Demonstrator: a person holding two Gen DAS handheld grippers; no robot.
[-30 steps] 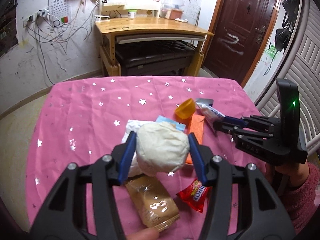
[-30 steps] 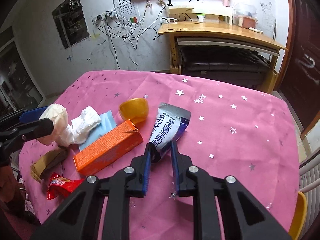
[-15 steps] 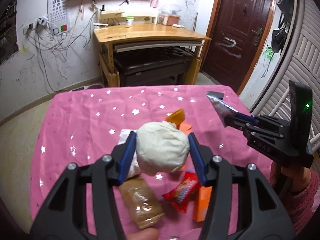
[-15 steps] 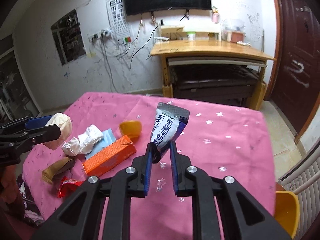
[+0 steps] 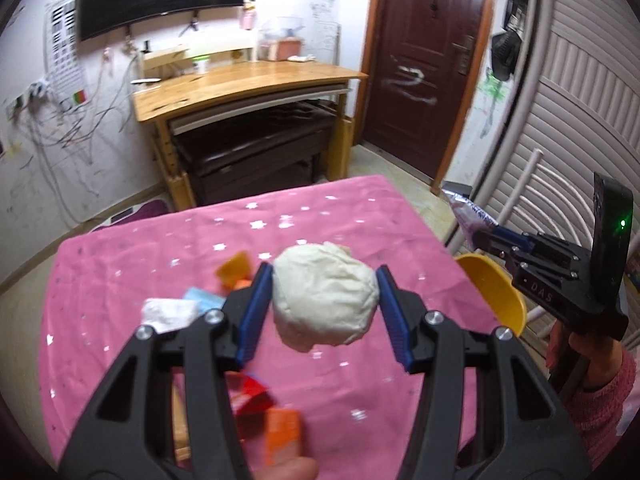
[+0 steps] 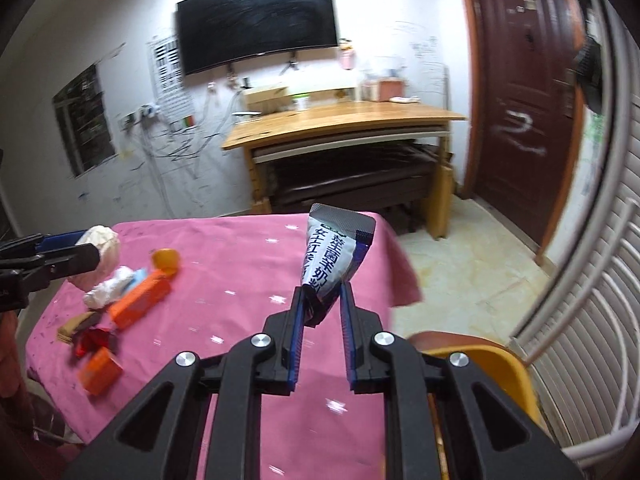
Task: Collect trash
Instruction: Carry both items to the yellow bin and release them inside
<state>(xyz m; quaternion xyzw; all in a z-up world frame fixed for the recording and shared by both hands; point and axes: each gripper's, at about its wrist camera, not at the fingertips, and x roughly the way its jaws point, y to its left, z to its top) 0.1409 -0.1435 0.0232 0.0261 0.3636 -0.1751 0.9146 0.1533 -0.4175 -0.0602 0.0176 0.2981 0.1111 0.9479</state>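
My left gripper is shut on a crumpled white paper ball and holds it above the pink star-print tablecloth. In the right wrist view the same ball shows at the far left. My right gripper is shut on the lower end of a silver and blue sachet with dark printed characters. The sachet stands up over the table's right edge. From the left wrist camera, the right gripper hangs beyond that edge, above a yellow container.
Left on the cloth are an orange box, a smaller orange box, a red wrapper, a brown wrapper, a white tissue and an orange cup. The yellow container sits by a white radiator.
Both grippers rose and swung right with their loads. The sachet went from over the table's middle to past its right edge. The ball is lifted away from the pile.
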